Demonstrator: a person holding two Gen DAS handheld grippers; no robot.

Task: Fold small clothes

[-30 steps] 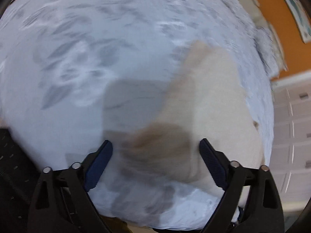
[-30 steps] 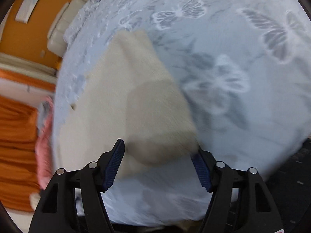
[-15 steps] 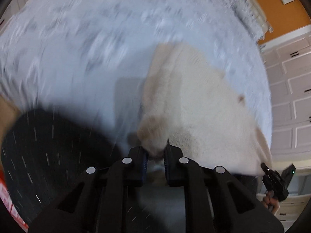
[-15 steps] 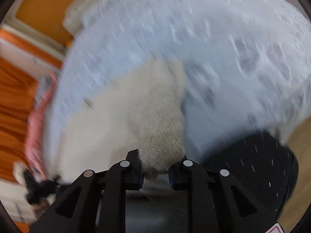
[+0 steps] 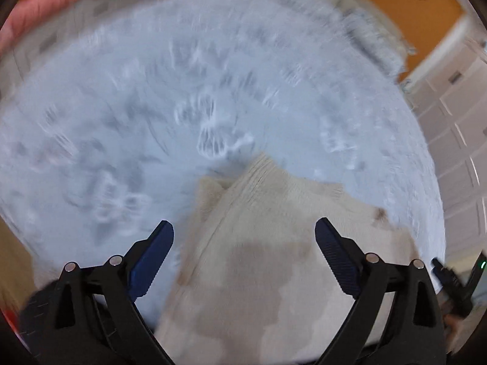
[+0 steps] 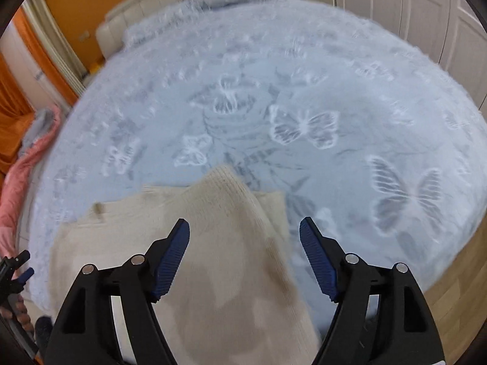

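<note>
A cream knitted garment (image 5: 274, 243) lies on the pale blue butterfly bedspread (image 5: 182, 106), near its front edge, with one part folded over the rest. It also shows in the right wrist view (image 6: 213, 243). My left gripper (image 5: 243, 258) is open and empty, its jaws wide apart above the garment's left part. My right gripper (image 6: 243, 255) is open and empty above the garment's right folded edge. The left view is blurred by motion.
The bedspread (image 6: 304, 91) covers the whole bed. A pink cloth (image 6: 18, 188) lies at the bed's left edge. White cupboard doors (image 6: 411, 6) and an orange wall (image 6: 76, 6) stand beyond. Wooden floor (image 6: 450, 298) shows at the lower right.
Both grippers were shut on the garment's edges half a second ago. They have let go and opened, and the lifted part now lies folded over the garment.
</note>
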